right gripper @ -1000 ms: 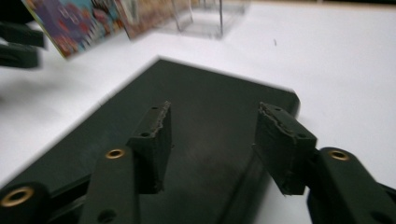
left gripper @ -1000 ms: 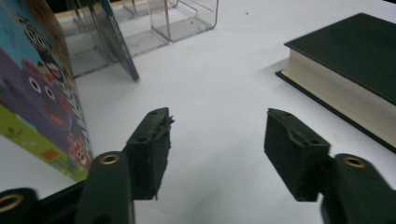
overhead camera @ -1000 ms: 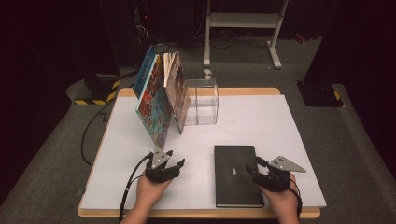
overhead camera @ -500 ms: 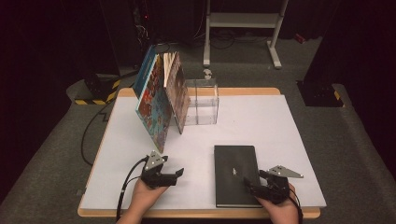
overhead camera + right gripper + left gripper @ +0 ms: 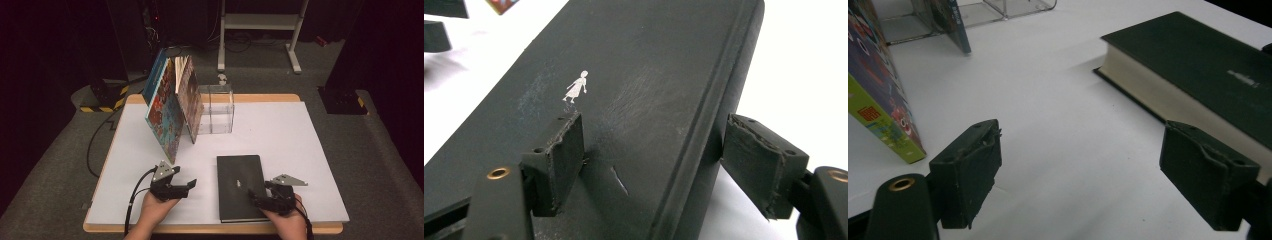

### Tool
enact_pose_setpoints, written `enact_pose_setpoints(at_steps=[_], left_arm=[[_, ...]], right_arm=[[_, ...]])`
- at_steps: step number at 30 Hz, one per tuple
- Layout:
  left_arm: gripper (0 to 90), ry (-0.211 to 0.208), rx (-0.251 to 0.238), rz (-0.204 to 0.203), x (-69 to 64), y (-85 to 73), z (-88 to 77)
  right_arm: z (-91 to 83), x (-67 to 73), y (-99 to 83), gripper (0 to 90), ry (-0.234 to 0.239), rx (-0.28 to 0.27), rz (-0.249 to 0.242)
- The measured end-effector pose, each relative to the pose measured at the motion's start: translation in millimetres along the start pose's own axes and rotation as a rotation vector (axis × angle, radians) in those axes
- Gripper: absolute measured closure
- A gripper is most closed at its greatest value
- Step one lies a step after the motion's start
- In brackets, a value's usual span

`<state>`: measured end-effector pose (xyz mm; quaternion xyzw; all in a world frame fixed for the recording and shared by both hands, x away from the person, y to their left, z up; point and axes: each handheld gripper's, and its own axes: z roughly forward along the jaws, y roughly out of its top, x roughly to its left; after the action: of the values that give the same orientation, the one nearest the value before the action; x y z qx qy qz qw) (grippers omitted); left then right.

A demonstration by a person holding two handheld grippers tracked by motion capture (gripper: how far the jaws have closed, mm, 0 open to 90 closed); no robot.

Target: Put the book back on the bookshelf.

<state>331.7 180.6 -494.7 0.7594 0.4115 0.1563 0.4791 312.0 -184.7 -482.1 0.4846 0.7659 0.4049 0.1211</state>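
A black hardcover book (image 5: 239,180) lies flat near the table's front edge, with a small white figure on its cover (image 5: 576,87). My right gripper (image 5: 257,197) is at the book's right edge. In the right gripper view it (image 5: 654,155) stands open after just widening, one jaw over the cover, the other beside the spine, neither pad pressing. My left gripper (image 5: 191,186) hovers left of the book and points at it. Its jaws (image 5: 1088,165) have just opened wide and eased in slightly, with bare table between them and the book's page edge (image 5: 1148,95) beyond.
Colourful picture books (image 5: 167,115) lean upright against a clear plastic box (image 5: 216,107) at the back left of the white table (image 5: 280,135). One book's lower corner (image 5: 878,100) is close to my left jaw. A white stand (image 5: 260,20) is on the floor behind.
Both grippers' jaws have widened. The right gripper has slid toward the front along the book's right edge. The left hand has barely shifted.
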Motion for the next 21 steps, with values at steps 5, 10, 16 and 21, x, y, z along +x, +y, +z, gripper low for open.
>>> enact_pose_setpoints(at_steps=[5,10,16,21], left_arm=[[20.7,-0.047,-0.003,-0.001,-6.6,1.3,-0.4],[21.1,-0.125,0.010,-0.007,-25.7,1.7,6.5],[20.5,-0.167,0.077,-0.058,-34.7,-2.4,18.3],[21.2,-0.150,0.066,-0.031,-42.3,-0.1,22.4]], right_arm=[[16.4,17.1,8.9,24.8,0.024,0.005,-0.021],[29.7,31.7,14.8,24.8,0.063,0.008,-0.054],[31.4,30.6,15.4,25.3,0.102,0.012,-0.060],[28.0,26.5,10.4,25.8,0.129,0.002,-0.054]])
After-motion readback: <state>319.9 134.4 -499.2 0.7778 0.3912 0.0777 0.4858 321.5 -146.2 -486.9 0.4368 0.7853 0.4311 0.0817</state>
